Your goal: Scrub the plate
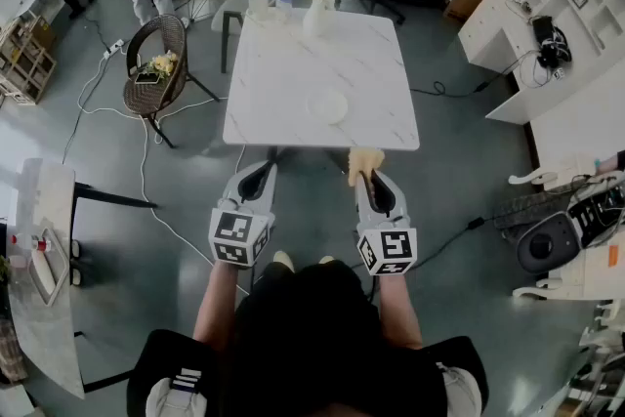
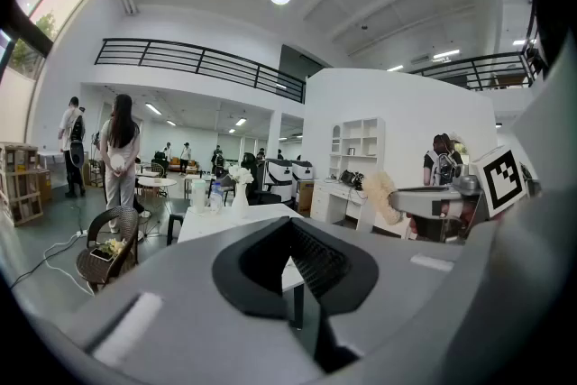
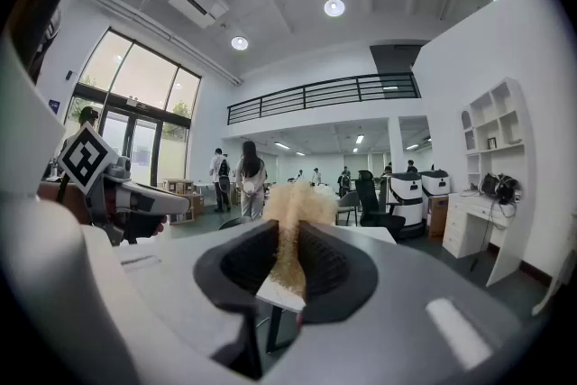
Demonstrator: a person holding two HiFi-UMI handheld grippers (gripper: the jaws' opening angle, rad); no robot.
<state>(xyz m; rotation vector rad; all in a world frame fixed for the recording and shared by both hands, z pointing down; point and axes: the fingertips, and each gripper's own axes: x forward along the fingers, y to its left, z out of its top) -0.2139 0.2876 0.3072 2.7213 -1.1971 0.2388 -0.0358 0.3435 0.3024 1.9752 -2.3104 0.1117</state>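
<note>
Only the head view plainly shows the white plate (image 1: 327, 105). It lies towards the near edge of the marble table (image 1: 283, 63), well apart from both grippers. The left gripper view shows the left gripper (image 2: 290, 225) with its jaws pressed together on nothing. In the right gripper view, the right gripper (image 3: 288, 228) clamps a tan scrubbing sponge (image 3: 293, 198), whose fuzzy end sticks out past the jaws.

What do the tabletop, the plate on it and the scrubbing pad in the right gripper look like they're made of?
Tabletop: probably marble or marble-look laminate; smooth white with faint grey veins.
Plate: perhaps ceramic or plastic; plain white, too small to tell.
Scrubbing pad: tan fibrous sponge or loofah; fuzzy frayed top, clamped in the right gripper.
</note>
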